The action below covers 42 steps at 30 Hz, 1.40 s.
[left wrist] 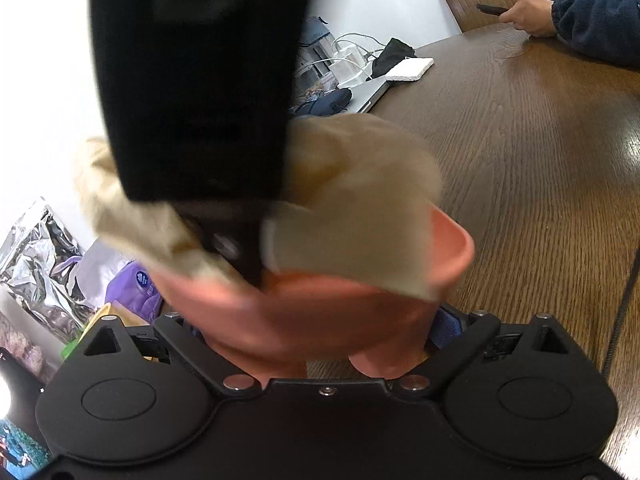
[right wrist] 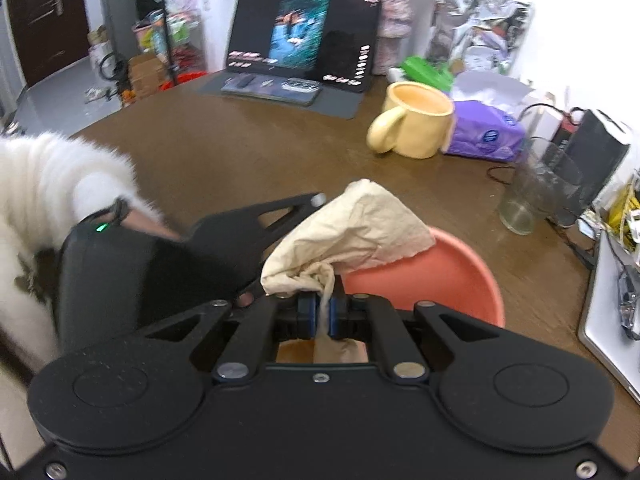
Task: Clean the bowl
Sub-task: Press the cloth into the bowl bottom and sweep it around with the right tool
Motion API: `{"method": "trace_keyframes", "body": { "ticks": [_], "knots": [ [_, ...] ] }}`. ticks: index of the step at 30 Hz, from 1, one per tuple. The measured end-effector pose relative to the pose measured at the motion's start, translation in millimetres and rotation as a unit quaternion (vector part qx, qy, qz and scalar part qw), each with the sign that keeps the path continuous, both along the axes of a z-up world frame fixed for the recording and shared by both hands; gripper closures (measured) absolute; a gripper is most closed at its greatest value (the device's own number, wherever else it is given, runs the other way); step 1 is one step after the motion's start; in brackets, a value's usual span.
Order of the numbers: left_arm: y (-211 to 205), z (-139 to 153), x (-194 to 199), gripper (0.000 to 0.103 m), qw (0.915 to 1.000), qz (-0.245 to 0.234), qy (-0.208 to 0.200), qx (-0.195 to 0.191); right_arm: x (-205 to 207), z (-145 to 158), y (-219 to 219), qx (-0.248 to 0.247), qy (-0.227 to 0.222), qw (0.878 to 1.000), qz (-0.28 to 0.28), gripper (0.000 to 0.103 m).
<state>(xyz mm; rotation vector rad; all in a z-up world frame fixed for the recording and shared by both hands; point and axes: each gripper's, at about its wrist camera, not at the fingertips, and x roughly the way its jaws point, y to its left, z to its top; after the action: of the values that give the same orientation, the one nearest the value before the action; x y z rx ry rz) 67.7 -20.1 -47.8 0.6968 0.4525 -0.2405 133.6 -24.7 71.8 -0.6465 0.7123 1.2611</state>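
Note:
A salmon-pink bowl (left wrist: 312, 320) is tipped up over the wooden table, with my left gripper (left wrist: 316, 334) shut on its wall; one blue pad (left wrist: 444, 332) shows at the right. A crumpled beige paper towel (left wrist: 360, 208) lies inside the bowl and over its rim. My right gripper (left wrist: 240, 256) reaches down into the bowl from above, blurred. In the right wrist view my right gripper (right wrist: 322, 308) is shut on the paper towel (right wrist: 352, 224), at the bowl (right wrist: 440, 280). The left gripper (right wrist: 256, 236) is on the left, held by a hand in a white fluffy sleeve (right wrist: 60, 184).
A yellow mug (right wrist: 416, 124), a purple tissue pack (right wrist: 484, 132) and an empty glass (right wrist: 536, 188) stand behind the bowl. A tablet (right wrist: 304, 36) is propped at the back. A laptop edge (right wrist: 608, 300) lies at right. Another person's hand (left wrist: 524, 10) holds a phone across the table (left wrist: 520, 140).

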Motion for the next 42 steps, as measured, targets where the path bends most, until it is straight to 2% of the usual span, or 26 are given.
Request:
{"method": "trace_keyframes", "body": {
  "ticks": [17,32,42],
  "knots": [
    [-3,3,0,0.006,0.9999,0.007,0.005,-0.007,-6,-13,-33,-0.025,0.042,0.999,0.007,0.095],
    [-8,6,-3,0.007,0.9996,0.011,0.010,-0.023,18,-25,-54,-0.028,0.077,0.996,-0.035,0.095],
    [-7,9,-2,0.007,0.9995,0.006,0.012,-0.027,48,-35,-59,-0.034,0.096,0.991,-0.090,0.095]
  ]
}}
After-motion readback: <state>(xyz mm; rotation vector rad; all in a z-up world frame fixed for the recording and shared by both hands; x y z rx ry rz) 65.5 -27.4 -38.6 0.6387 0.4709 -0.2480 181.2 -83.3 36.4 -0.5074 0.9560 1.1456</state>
